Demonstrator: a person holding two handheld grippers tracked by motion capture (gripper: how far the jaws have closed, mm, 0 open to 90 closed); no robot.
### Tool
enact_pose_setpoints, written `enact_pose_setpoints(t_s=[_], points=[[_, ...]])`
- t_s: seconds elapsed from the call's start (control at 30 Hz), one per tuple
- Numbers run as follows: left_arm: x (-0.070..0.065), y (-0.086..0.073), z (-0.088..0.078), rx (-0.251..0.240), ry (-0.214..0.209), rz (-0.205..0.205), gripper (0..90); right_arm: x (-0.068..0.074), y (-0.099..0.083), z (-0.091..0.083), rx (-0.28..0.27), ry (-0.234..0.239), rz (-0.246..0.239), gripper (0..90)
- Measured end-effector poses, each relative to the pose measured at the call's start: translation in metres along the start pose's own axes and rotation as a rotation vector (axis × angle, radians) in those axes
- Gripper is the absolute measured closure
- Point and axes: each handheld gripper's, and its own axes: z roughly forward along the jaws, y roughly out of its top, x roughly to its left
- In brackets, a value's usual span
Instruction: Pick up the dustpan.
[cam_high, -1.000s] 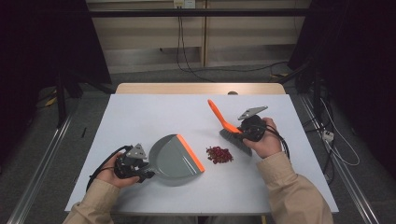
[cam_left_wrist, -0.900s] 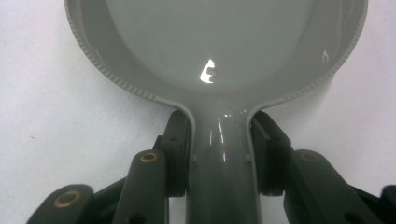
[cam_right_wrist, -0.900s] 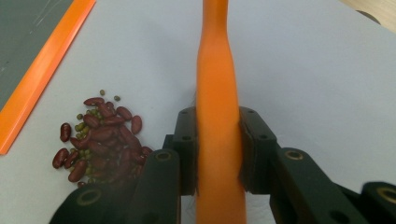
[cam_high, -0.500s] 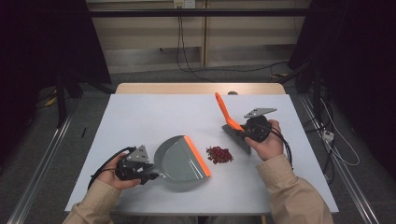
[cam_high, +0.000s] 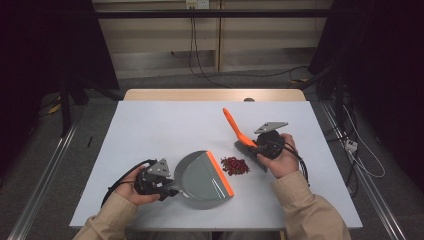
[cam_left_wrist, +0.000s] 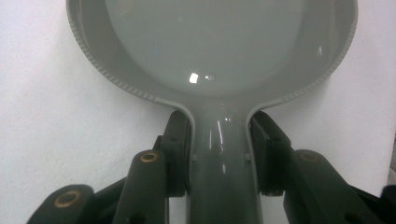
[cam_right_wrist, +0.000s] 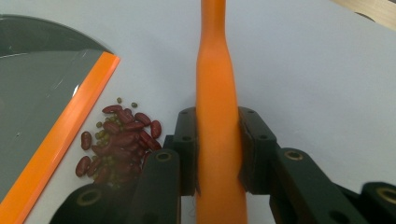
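A grey dustpan (cam_high: 202, 177) with an orange lip (cam_high: 220, 172) lies flat on the white table, its lip turned toward a small pile of red and green beans (cam_high: 235, 165). My left gripper (cam_high: 162, 187) is shut on the dustpan's grey handle (cam_left_wrist: 219, 158), both pads pressing its sides. My right gripper (cam_high: 257, 147) is shut on the orange handle (cam_right_wrist: 217, 116) of a brush (cam_high: 235, 127), which slants up and away; its head rests on the table just right of the beans. In the right gripper view the beans (cam_right_wrist: 119, 140) lie between the orange lip (cam_right_wrist: 65, 140) and my jaws.
The white table top (cam_high: 165, 125) has free room at the back and far left. Cables trail from both grippers toward the person's sleeves. Its front edge runs close below both hands.
The dustpan has slid right, its lip now close to the beans. The right gripper with the brush has shifted a little right and down beside the pile.
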Motion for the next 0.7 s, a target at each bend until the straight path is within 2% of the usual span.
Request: enact_pose_setpoints(t_s=[0.23, 0.37, 0.4, 0.53, 0.7], points=[[0.0, 0.0, 0.001, 0.003, 0.004, 0.007, 62.2, 0.002, -0.001, 0.0, -0.007, -0.006, 0.004, 71.8], [-0.001, -0.002, -0.002, -0.004, -0.007, -0.013, 58.5, 0.004, -0.001, -0.001, -0.005, -0.007, 0.0, 71.7], [-0.001, -0.002, -0.002, -0.001, -0.011, -0.006, 58.3, 0.003, -0.002, -0.001, -0.007, -0.004, 0.003, 71.7], [-0.001, -0.005, -0.006, -0.007, 0.002, -0.016, 55.4, 0.002, -0.002, -0.001, -0.015, -0.003, 0.011, 71.7], [-0.001, -0.011, -0.012, -0.019, 0.003, -0.044, 56.5, 0.002, -0.002, 0.0, -0.017, -0.006, 0.013, 71.7]])
